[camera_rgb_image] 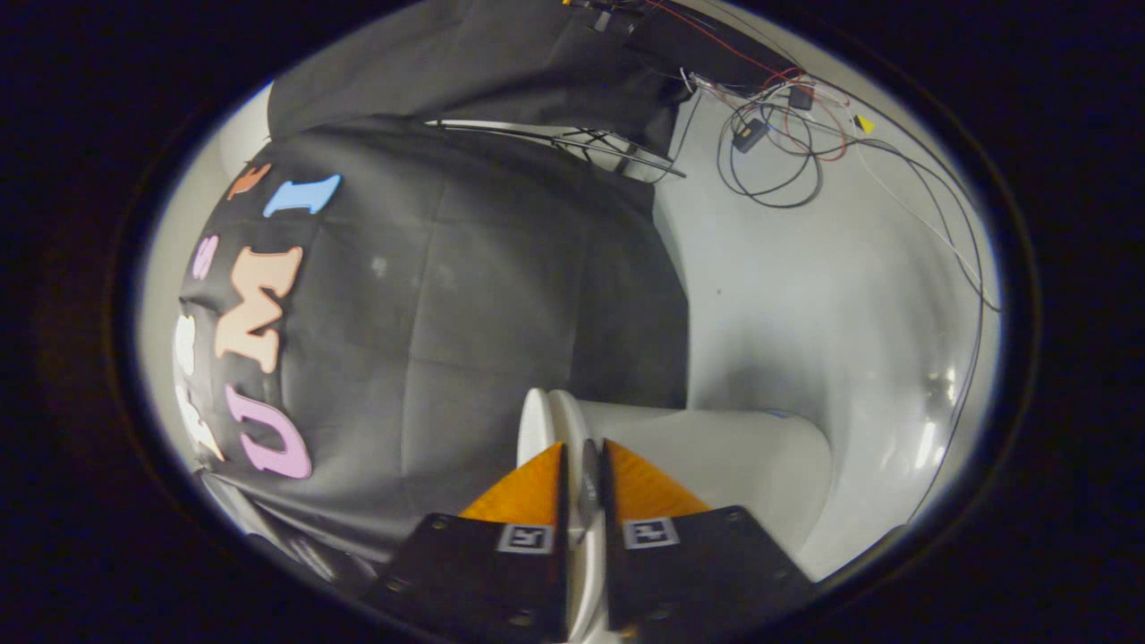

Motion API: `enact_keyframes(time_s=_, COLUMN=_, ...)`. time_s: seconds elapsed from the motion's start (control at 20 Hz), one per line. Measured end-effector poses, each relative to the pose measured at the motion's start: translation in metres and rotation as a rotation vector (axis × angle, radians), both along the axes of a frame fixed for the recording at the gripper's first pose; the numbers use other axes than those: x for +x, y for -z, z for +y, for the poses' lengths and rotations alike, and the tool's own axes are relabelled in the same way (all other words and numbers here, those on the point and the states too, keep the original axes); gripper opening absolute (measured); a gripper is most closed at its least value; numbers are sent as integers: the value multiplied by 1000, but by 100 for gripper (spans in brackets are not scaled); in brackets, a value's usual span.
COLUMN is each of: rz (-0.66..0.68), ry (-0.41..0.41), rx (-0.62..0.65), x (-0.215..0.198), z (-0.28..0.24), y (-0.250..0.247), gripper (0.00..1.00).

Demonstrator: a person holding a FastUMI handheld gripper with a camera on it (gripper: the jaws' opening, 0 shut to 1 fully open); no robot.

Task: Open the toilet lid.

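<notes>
wall: black cloth (465,295) is hanging across the left and centre of the frame, behind the toilet.
floor: pale floor (805,295) is filling the right side.
toilet: white bowl (733,465) is sitting lower centre-right.
lid: toilet lid (546,420) is standing edge-on at lower centre, likely being swung up.
gripper: gripper (586,470) is pinching narrow on the lid's rim, holding it for lifting.
cables: loose wires (778,152) are lying upper right, well apart from the toilet.
</notes>
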State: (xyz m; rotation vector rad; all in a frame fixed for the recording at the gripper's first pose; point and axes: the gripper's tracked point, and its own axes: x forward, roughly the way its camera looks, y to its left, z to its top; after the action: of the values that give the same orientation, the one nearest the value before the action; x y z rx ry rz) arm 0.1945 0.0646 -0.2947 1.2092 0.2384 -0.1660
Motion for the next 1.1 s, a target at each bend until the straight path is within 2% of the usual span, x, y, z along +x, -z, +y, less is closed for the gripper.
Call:
enact_keyframes(time_s=0.05, rz=-17, ry=-3, rx=6, x=0, z=0, y=-3, gripper=10)
enact_keyframes(time_s=0.15, rz=-30, ry=-10, rx=17, x=2, z=3, y=-8, gripper=10)
enact_keyframes(time_s=0.35, rz=-30, ry=-51, rx=-76, x=0, z=10, y=-20, gripper=10)
enact_keyframes(time_s=0.6, rz=-25, ry=-94, rx=-204, x=-1, z=23, y=-58, gripper=10)
enact_keyframes(time_s=0.85, rz=-88, ry=-106, rx=-302, x=-7, z=48, y=-115, gripper=10)
enact_keyframes(time_s=1.1, rz=-177, ry=-144, rx=-420, x=-21, z=97, y=-184, gripper=10)
